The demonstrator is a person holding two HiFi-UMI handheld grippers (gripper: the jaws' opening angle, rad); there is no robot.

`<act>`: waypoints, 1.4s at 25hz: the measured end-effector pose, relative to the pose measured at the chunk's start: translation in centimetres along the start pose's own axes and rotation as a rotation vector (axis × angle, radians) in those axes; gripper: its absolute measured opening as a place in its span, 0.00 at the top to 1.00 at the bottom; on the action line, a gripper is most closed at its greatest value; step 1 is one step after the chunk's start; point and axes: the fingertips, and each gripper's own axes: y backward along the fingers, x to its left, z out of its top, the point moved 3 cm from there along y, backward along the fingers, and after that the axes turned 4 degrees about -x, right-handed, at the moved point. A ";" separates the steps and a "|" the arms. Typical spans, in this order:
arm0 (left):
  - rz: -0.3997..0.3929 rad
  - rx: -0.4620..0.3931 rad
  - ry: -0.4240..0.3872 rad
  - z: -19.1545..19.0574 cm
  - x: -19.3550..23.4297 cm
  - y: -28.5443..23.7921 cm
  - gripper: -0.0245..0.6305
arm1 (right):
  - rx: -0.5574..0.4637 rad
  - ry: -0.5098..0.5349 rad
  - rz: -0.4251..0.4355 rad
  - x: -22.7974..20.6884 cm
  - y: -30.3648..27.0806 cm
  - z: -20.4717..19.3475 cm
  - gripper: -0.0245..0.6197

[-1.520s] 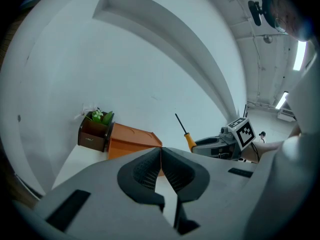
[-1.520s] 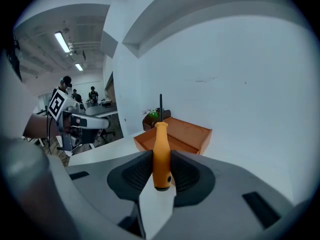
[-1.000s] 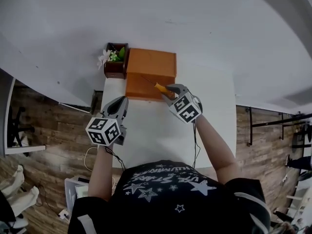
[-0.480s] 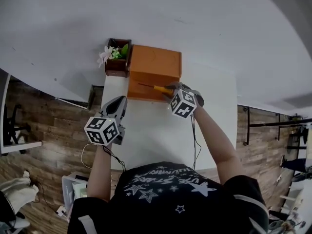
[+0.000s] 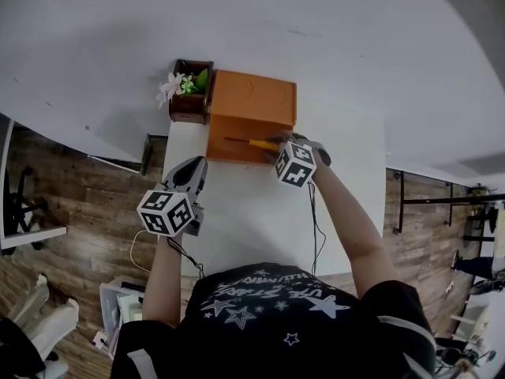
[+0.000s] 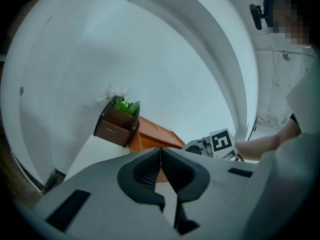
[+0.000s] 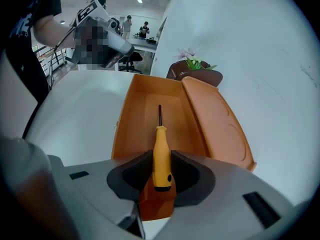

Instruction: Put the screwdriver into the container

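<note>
- The screwdriver (image 7: 160, 151) is clamped by its yellow handle between the jaws of the right gripper (image 7: 161, 171). Its dark shaft reaches out over the open tray of the orange container (image 7: 136, 118).
- A second ago, in the head view, the shaft slanted up toward the far left, at the tray's near edge. Now the right gripper (image 5: 278, 144) has moved a little farther in. The screwdriver (image 5: 251, 142) lies nearly level and points left across the opening.
- By my reading, the carry is all but done and the release is what remains. Whether the tip already touches the tray floor, I cannot tell.
- The container (image 5: 251, 105) sits at the far end of the white table (image 5: 237, 212), with its lid folded back on the far side. The tray shows bare orange floor, and nothing is in it apart from the shaft over it.
- Just left of the container stands a small brown planter (image 5: 188, 105), holding green leaves and a white flower.
- The left gripper (image 5: 192, 170) hangs over the table's near left part, well apart from the container and about where it was a second ago. Its jaws (image 6: 161, 159) are pressed together with nothing between them.
</note>
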 end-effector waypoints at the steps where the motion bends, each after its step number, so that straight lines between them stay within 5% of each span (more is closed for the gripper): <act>1: 0.001 0.001 0.001 0.0 0.1 -0.1 0.93 | 0.001 -0.003 -0.004 -0.1 -0.1 0.0 0.76; 18: -0.009 0.002 0.005 -0.2 -0.6 -0.2 0.93 | -0.106 -0.121 -0.047 -1.1 1.6 0.6 0.76; 35: -0.041 -0.015 -0.071 -0.1 -5.5 2.9 0.93 | -0.282 -0.375 -0.162 1.4 9.0 0.8 0.80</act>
